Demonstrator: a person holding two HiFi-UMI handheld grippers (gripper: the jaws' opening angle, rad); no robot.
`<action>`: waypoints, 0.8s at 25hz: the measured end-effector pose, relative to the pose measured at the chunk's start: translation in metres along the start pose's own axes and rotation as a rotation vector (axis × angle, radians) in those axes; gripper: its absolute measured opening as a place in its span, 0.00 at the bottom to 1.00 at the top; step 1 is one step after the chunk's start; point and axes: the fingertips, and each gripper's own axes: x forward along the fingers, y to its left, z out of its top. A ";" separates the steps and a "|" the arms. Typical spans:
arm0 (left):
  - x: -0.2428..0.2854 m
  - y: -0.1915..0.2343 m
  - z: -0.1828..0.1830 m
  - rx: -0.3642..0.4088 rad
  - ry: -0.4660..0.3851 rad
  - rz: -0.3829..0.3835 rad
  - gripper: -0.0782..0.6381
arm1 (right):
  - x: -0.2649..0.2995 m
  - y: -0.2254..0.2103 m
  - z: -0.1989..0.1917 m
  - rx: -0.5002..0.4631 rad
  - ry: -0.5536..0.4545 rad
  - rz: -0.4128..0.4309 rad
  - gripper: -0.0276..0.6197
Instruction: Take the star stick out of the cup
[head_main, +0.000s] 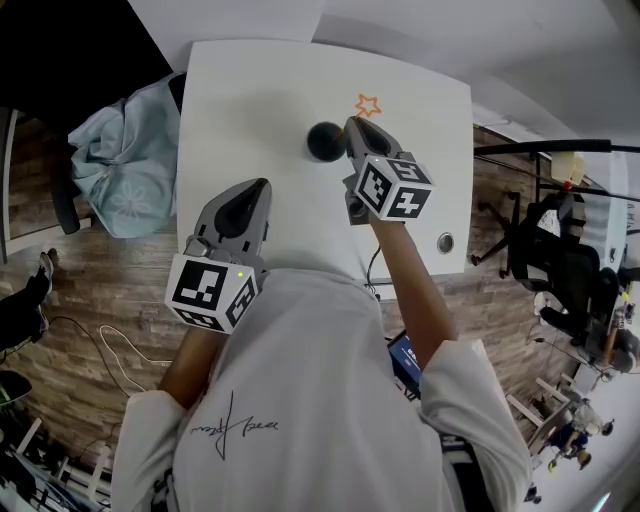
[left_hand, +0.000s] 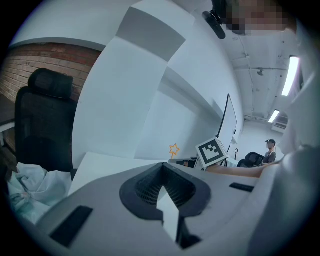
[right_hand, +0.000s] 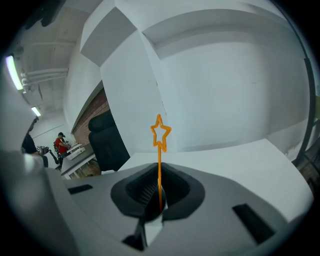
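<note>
One thin star stick (right_hand: 159, 160) is clamped in the right tongs (right_hand: 159, 167), just beside the cup (head_main: 325, 141).
The left tongs (left_hand: 162, 165) are closed together, empty. The orange, wire-thin stick with its hollow star outline could be bent or dropped by a tilted pull; the dark, rounded cup could be toppled on the smooth white counter (head_main: 250, 90).

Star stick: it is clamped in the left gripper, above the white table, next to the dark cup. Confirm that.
Not right. The star stick is clamped in the right gripper, not the left. The right gripper view shows its shaft running down between the shut jaws. The left gripper holds nothing. The rest stands: the head view shows the stick above the white table, next to the dark cup.
</note>
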 end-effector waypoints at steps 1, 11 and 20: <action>0.000 -0.001 0.000 0.000 0.000 -0.001 0.11 | -0.001 -0.001 0.000 -0.001 -0.001 -0.001 0.08; -0.002 -0.001 -0.001 0.005 0.001 -0.012 0.11 | -0.004 0.006 0.003 -0.028 -0.012 -0.005 0.08; 0.001 -0.005 -0.001 0.008 0.002 -0.020 0.11 | -0.010 0.010 0.010 -0.061 -0.030 0.000 0.08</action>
